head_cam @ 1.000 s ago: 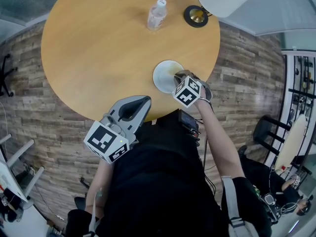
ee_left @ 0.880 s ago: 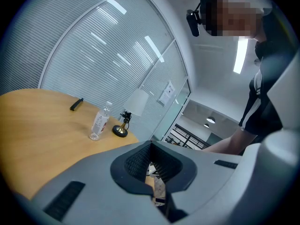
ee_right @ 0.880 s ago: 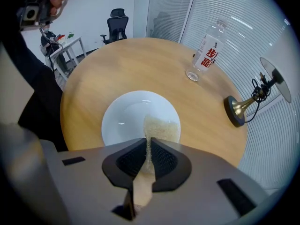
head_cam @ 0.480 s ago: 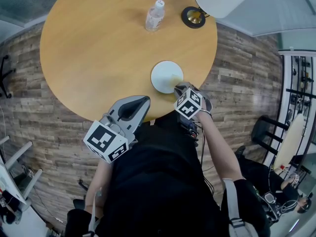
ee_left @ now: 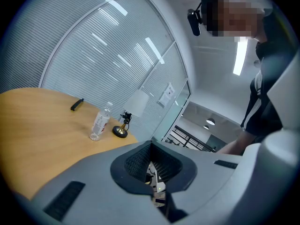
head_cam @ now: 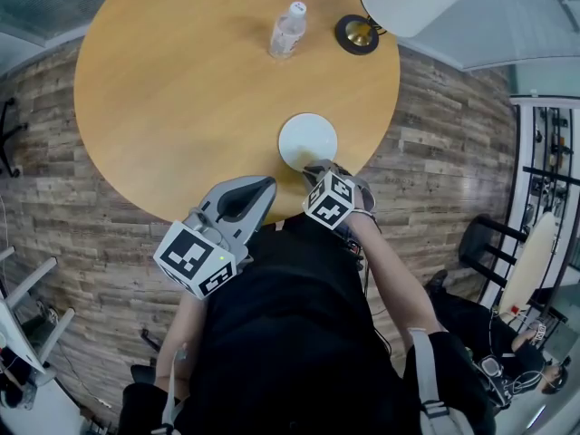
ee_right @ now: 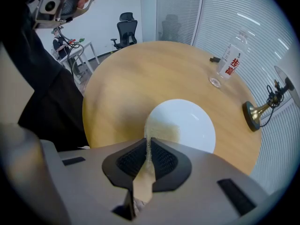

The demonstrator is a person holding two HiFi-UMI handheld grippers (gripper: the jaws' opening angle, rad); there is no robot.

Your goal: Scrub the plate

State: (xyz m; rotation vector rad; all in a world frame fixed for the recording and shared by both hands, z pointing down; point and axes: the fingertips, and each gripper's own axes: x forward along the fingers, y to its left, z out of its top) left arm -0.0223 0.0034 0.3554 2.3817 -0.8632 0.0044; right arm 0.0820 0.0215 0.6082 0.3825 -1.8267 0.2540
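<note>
At the desk's near edge, right tongs pinch a sponge on the plate. I'd press it flat and sweep farther. Left tongs hang pressed together, empty.

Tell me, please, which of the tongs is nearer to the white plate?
Right. The right tongs, shut on a yellowish sponge, sit at the plate's near rim. The left tongs hang at the table's near edge, apart from the plate.
</note>
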